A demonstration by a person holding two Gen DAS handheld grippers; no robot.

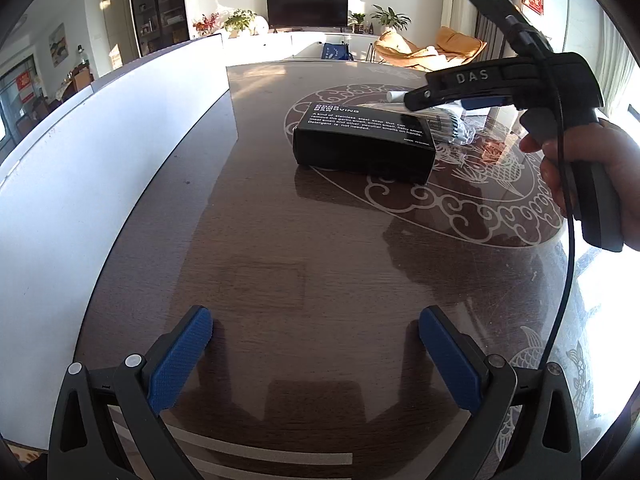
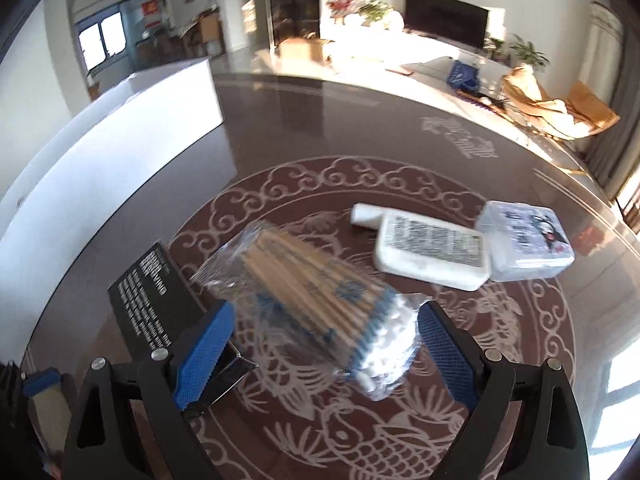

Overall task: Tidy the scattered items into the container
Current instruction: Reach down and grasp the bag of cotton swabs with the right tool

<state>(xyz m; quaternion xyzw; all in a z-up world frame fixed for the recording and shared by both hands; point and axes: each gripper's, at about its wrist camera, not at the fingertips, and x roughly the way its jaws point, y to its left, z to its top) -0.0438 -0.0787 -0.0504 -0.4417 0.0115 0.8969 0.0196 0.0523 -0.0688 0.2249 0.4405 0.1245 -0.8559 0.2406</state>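
Fingers of the right gripper (image 2: 324,344) stand wide on either side of the cotton swab bag (image 2: 320,296), which lies on the table (image 2: 360,120); whether the pads touch it I cannot tell. The slippery wrap could squirt out if the jaws close only on loose plastic near the white tips. The left gripper (image 1: 316,356) is wide too, holding nothing, over bare tabletop. I count four loose items: one swab bag, one black box (image 1: 364,144) just beside it, one white tube (image 2: 432,248) and one clear case (image 2: 528,240) farther off. The white container (image 1: 100,152) stands at the left edge, well apart.
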